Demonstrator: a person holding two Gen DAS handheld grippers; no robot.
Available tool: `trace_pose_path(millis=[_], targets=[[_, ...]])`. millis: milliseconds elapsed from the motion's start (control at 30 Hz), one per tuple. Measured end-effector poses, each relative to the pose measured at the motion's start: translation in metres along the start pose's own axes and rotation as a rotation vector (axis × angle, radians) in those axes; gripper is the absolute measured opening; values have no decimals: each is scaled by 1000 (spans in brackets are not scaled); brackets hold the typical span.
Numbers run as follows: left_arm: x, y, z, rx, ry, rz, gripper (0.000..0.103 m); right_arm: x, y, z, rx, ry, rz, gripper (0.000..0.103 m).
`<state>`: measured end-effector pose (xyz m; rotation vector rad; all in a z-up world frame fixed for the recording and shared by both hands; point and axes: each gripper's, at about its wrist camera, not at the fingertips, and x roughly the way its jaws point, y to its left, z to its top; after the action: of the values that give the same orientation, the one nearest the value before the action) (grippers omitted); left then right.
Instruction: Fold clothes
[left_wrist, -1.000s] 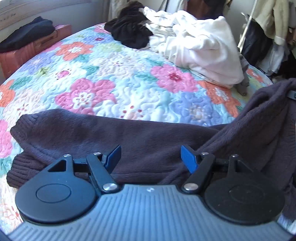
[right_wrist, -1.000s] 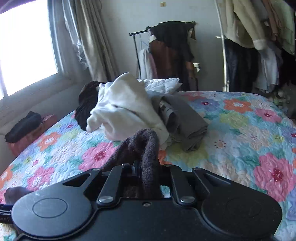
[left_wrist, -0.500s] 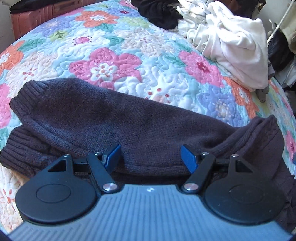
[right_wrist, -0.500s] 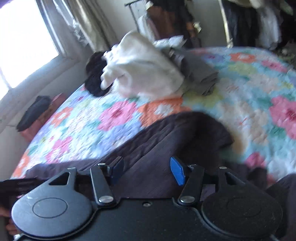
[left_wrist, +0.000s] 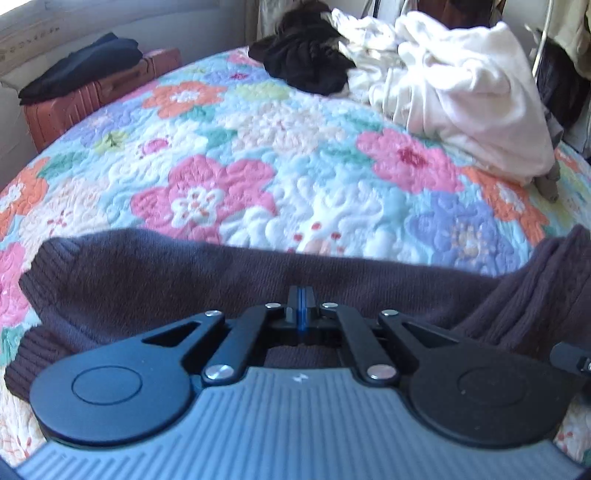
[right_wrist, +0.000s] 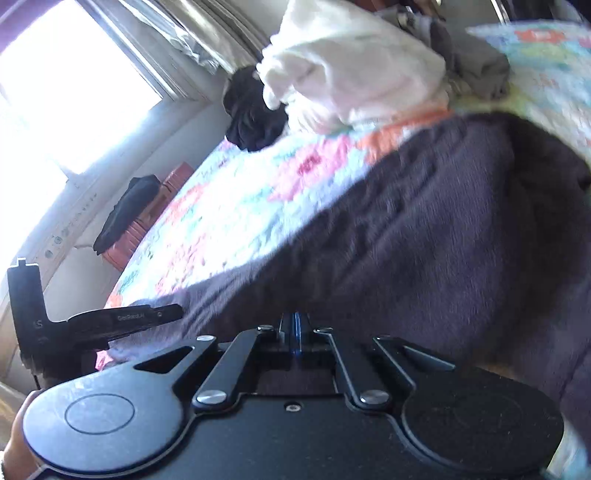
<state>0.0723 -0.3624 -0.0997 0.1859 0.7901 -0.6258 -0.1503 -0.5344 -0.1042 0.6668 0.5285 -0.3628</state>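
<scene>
Dark sweater (left_wrist: 155, 280) spread on flowered quilt (left_wrist: 295, 155), left gripper (left_wrist: 301, 306) and right gripper (right_wrist: 293, 328) just closed, pads together above the knit, white clothes pile (left_wrist: 465, 81) at one o'clock.

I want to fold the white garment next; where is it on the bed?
In the left wrist view the white garment lies heaped at the quilt's far right, beside the black clothes.

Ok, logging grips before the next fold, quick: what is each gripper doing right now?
Left gripper: jaws just closed, shut; no cloth of the dark knit sweater visibly pinched.
Right gripper: jaws just closed, shut above the sweater, nothing visibly held.
</scene>
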Motion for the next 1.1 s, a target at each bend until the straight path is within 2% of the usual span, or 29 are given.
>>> trace_pose_path(millis=[67, 167, 233, 267, 300, 367, 433, 500, 600, 667, 733, 767, 933, 1000, 1100], targets=[[-3, -1, 5, 8, -28, 3, 0, 3, 8, 15, -45, 4, -35, 3], [-5, 3, 4, -7, 39, -50, 0, -4, 17, 18, -77, 42, -33, 12], [-8, 4, 0, -18, 72, -98, 2, -12, 18, 11, -86, 72, -33, 34], [-10, 4, 0, -24, 85, -126, 2, -17, 16, 4, -83, 80, -45, 53], [-12, 3, -1, -32, 94, -156, 3, -21, 14, -3, -76, 82, -62, 60], [-18, 2, -1, -48, 112, -220, 8, -32, 7, -17, -47, 83, -99, 60], [-24, -1, -2, -55, 120, -271, 25, -38, -3, -31, 1, 86, -133, 61], [-26, -5, -3, -36, 122, -281, 34, -35, -16, -43, 72, 110, -139, 65], [-21, -11, -6, -10, 146, -271, 34, -10, -30, -58, 124, 215, -73, 68], [-14, -11, -8, -16, 176, -267, 34, -7, -25, -61, 84, 180, -51, 68], [-10, -5, -9, -56, 187, -286, 34, -6, -15, -59, 34, 150, -29, 45], [-9, -1, -9, -76, 190, -296, 34, -5, -10, -56, 6, 144, -20, 20], [-8, 8, -7, -131, 179, -307, 34, 1, 25, -26, -241, 82, -83, 14], [-7, 10, -6, -145, 181, -316, 34, 8, 31, -8, -275, 76, -77, 14], [-12, 12, -3, -180, 146, -407, 34, 29, 28, 15, -237, 92, -38, 14]])
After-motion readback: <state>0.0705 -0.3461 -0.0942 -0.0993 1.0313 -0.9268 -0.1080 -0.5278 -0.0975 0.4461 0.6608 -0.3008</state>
